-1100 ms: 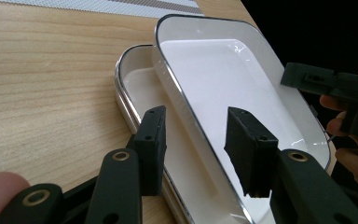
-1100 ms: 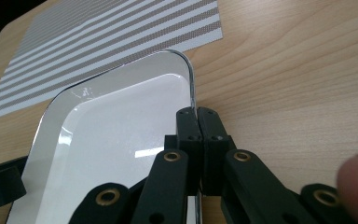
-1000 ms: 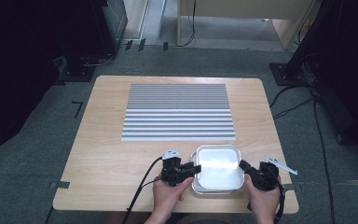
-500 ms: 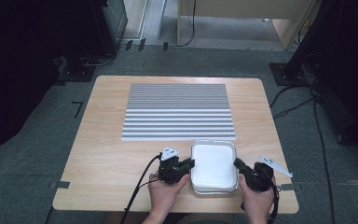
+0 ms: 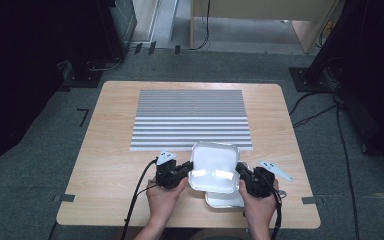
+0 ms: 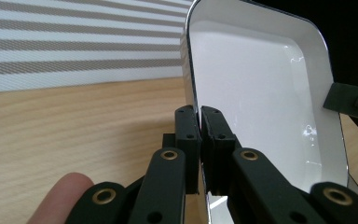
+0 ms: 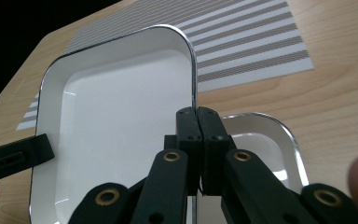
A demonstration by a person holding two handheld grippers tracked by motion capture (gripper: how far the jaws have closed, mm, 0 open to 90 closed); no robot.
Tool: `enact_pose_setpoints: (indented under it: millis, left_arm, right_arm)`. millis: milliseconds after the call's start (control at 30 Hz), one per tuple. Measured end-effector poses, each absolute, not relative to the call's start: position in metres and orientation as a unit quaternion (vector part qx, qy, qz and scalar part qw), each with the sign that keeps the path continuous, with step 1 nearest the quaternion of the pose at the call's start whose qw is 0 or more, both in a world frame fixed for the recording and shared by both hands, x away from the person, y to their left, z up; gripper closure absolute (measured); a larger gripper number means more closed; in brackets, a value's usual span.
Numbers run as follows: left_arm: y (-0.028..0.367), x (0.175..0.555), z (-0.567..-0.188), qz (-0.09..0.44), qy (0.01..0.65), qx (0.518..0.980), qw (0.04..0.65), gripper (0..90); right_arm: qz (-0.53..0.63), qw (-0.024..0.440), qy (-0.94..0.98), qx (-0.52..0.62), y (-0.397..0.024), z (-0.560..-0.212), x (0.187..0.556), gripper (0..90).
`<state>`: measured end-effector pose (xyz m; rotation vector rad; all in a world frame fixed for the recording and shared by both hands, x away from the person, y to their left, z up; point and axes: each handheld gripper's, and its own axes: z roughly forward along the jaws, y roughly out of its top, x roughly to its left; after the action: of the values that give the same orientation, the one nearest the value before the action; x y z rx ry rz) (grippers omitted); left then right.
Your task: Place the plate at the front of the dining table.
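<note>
Both grippers, left (image 5: 186, 169) and right (image 5: 241, 171), pinch the upper tray (image 5: 215, 165) by opposite rims, the left's jaws having just closed. It is apparently lifted off the lower tray (image 5: 225, 200), near the striped mat (image 5: 192, 119); next, carry it clear, level.

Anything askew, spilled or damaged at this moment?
Nothing stands out. The upper tray is held by its rims between the left claw and right claw, above a second tray on the table.

Your upper tray (image 5: 214, 167) hides most of the lower tray (image 5: 225, 200); the rim under each tool's pads is covered; your forearms are cut off at the bottom edge.
</note>
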<state>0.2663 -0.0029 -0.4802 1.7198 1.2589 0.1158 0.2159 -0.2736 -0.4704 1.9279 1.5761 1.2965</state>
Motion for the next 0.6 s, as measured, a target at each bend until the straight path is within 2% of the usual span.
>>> enact_pose_setpoints:
  millis: [600]
  left_arm:
    - [0.036,0.307,-0.474,0.073,0.543,0.676,0.493,89.5]
  right_arm:
    - [0.456,0.175,0.59,0.643,-0.23,-0.453,0.272,89.9]
